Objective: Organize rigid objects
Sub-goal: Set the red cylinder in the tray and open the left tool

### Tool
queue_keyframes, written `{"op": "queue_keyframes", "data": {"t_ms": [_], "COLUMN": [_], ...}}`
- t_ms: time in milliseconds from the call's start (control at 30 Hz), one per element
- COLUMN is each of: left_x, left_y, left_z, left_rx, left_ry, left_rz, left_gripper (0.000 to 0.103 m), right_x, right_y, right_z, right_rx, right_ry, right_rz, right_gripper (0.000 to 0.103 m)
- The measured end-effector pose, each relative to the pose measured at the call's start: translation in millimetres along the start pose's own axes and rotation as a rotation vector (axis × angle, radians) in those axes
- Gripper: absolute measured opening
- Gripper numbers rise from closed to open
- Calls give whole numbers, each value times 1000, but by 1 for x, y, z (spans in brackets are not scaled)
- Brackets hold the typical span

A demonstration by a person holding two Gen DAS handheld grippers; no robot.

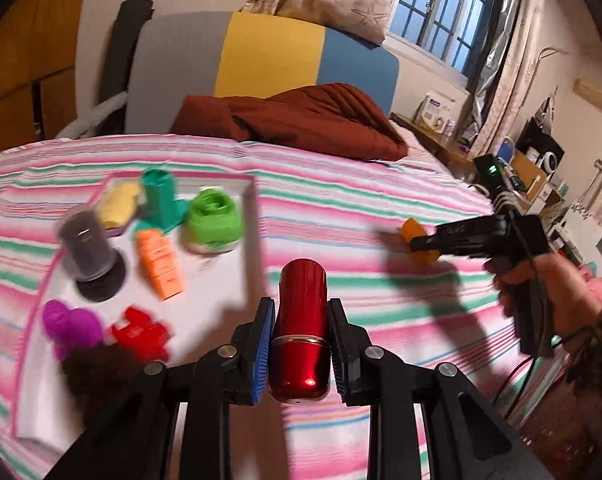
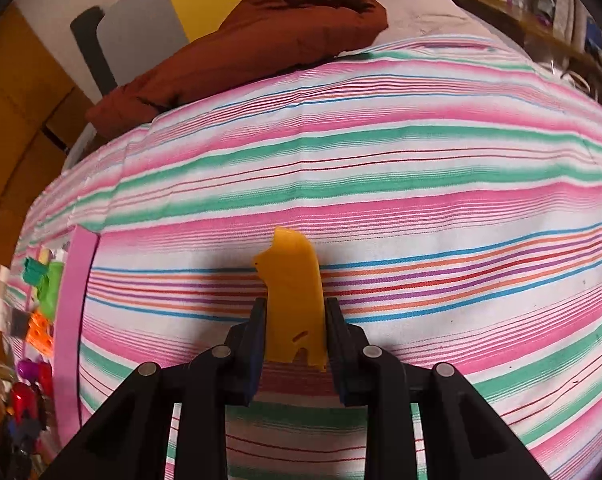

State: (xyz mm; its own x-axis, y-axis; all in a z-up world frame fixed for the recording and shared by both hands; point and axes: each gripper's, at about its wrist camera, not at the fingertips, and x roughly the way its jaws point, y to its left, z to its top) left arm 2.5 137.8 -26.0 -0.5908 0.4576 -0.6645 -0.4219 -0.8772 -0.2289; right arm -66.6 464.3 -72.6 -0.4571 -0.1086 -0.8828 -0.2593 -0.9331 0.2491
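Observation:
My left gripper (image 1: 299,312) is shut on a shiny red cylinder (image 1: 301,332), held above the striped bed beside the right edge of a white tray (image 1: 221,276). The tray holds a green jar (image 1: 214,218), a teal piece (image 1: 161,200), an orange block (image 1: 161,264), a dark cylinder (image 1: 87,246), a purple piece (image 1: 71,326), a red piece (image 1: 141,334) and a yellow piece (image 1: 119,204). My right gripper (image 2: 294,312) is shut on a flat orange-yellow plastic piece (image 2: 293,300) low over the bedspread. It also shows in the left wrist view (image 1: 419,244), far right of the tray.
A rust-brown quilt (image 1: 301,116) lies at the head of the bed against a grey, yellow and blue headboard (image 1: 261,52). A cluttered desk and shelf (image 1: 529,168) stand right of the bed under a window. The tray's pink rim (image 2: 67,300) runs along the left in the right wrist view.

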Motion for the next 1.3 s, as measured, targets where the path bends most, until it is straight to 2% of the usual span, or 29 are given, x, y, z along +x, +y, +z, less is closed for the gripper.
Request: {"op": "queue_keyframes", "data": {"t_ms": [267, 400, 567, 733, 833, 900, 1033, 1133, 1300], "left_x": [-2, 4, 4, -6, -14, -21, -32, -42, -56], "left_y": [32, 37, 36, 29, 26, 28, 30, 31, 35], "left_z": [-25, -33, -38, -43, -46, -48, -49, -49, -48], "left_rx": [-18, -18, -8, 36, 54, 53, 58, 69, 74], "left_ry": [57, 87, 92, 70, 52, 36, 22, -9, -48], "left_rz": [52, 63, 62, 58, 59, 42, 36, 67, 93], "left_gripper": [26, 26, 28, 40, 58, 64, 68, 84, 91], "right_x": [-18, -24, -30, -39, -43, -44, -53, -57, -57], "right_y": [13, 29, 55, 78, 95, 106, 134, 155, 185], "right_z": [-9, -16, -25, -30, -36, -41, -55, -70, -94], "right_rx": [-3, -11, -81, -138, -184, -217, -308, -352, -412], "right_ry": [-37, -55, -70, -105, -111, -111, -125, -127, -131], "right_rz": [61, 119, 162, 255, 298, 320, 361, 357, 270], "right_gripper": [26, 26, 26, 26, 26, 26, 26, 26, 26]}}
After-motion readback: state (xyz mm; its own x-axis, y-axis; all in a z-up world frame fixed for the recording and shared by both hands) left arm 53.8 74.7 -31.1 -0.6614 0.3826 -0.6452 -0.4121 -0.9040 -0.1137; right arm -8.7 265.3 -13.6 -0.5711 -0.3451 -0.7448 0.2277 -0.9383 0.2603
